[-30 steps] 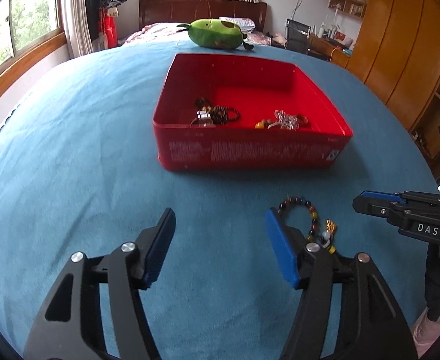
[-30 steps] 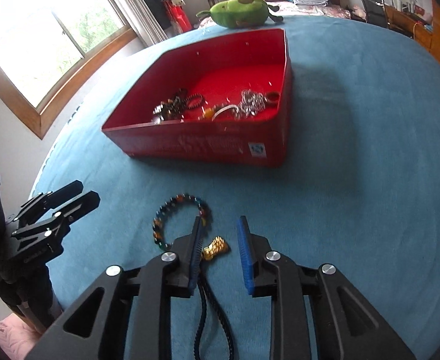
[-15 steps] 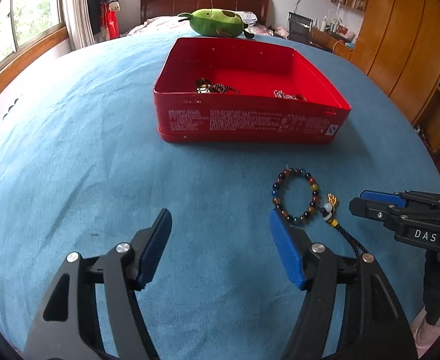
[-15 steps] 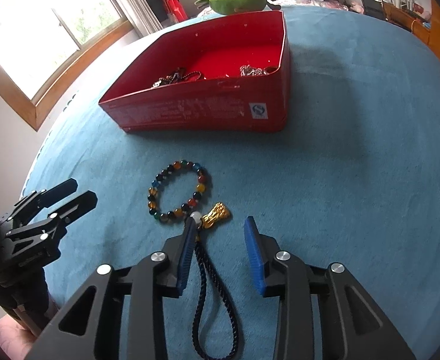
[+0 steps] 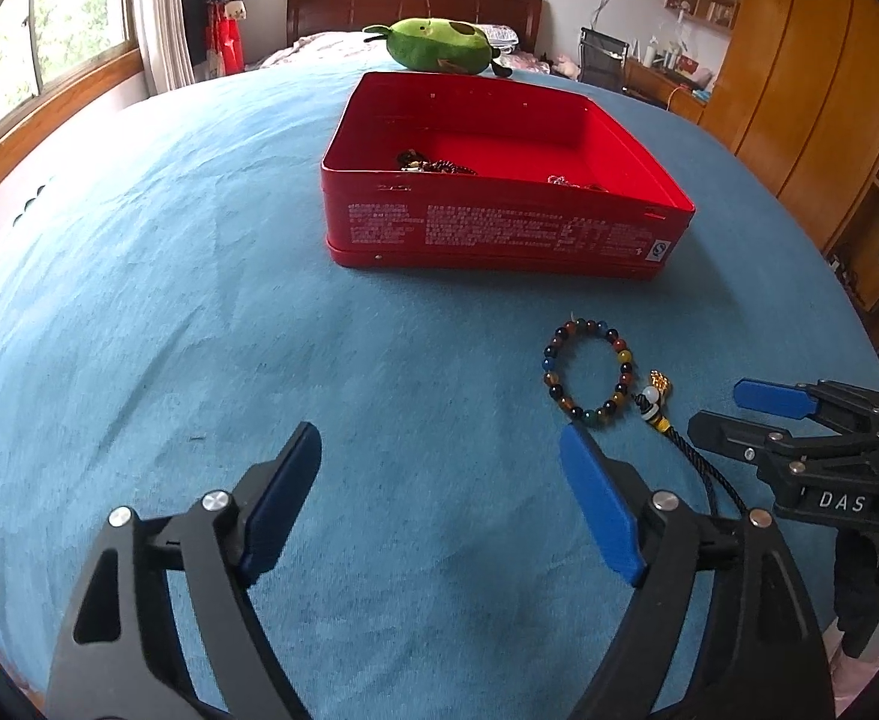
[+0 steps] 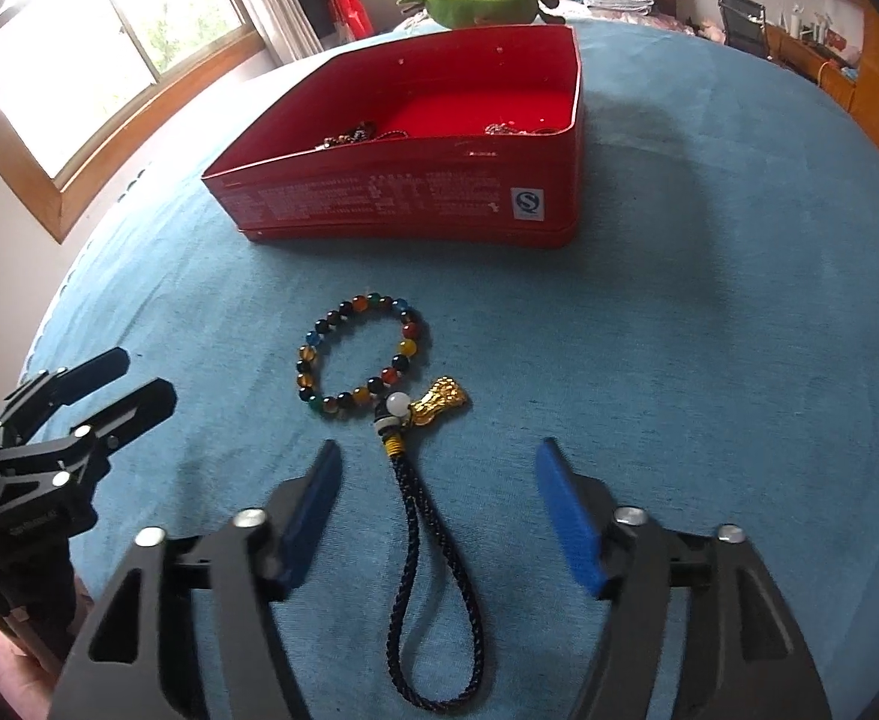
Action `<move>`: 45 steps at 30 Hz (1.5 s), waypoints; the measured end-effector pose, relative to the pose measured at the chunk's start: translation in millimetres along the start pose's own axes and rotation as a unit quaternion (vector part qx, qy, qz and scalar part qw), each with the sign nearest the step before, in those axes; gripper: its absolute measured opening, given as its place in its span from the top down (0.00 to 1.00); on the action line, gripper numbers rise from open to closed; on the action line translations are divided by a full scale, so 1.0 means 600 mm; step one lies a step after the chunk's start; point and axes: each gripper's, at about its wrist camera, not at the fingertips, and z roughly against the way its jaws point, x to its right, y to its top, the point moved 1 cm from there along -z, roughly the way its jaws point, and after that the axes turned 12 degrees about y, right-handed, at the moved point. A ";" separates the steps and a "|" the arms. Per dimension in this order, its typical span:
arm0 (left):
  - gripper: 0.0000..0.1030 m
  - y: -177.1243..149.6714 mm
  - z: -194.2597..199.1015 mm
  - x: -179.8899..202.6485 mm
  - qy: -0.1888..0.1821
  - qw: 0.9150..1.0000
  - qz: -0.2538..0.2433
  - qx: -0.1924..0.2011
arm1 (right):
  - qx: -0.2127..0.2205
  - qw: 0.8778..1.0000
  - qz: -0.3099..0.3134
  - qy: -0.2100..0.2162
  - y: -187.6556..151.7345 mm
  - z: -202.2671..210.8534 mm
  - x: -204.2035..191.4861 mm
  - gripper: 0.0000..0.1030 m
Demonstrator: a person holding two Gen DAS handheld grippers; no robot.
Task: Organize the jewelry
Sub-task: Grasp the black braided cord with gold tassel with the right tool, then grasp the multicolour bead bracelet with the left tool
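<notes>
A bracelet of coloured beads with a gold charm and a dark braided cord loop lies flat on the blue cloth; it also shows in the left wrist view. My right gripper is open and empty, its fingers astride the cord, just short of the beads. My left gripper is open and empty, to the left of the bracelet. A red tin beyond holds several jewelry pieces.
The red tin stands mid-table on the blue cloth. A green plush toy lies behind it. A window is at the left, wooden cabinets at the right.
The right gripper has opened wide and let go of the bracelet's cord, drawing back from it. Both grippers have pulled back from the tin. The bracelet now lies free on the cloth.
</notes>
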 end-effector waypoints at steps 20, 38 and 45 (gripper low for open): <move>0.16 -0.001 -0.009 -0.013 0.007 1.000 0.010 -0.007 | -0.028 0.999 0.014 0.013 0.000 -0.026 -0.001 0.51; 0.16 0.019 -0.035 -0.002 0.010 1.000 0.001 -0.019 | -0.034 0.996 0.085 -0.020 0.003 -0.051 -0.040 0.93; 0.18 0.052 -0.062 0.047 0.018 0.998 -0.044 -0.033 | 0.006 0.998 0.067 -0.009 0.016 0.019 -0.029 0.93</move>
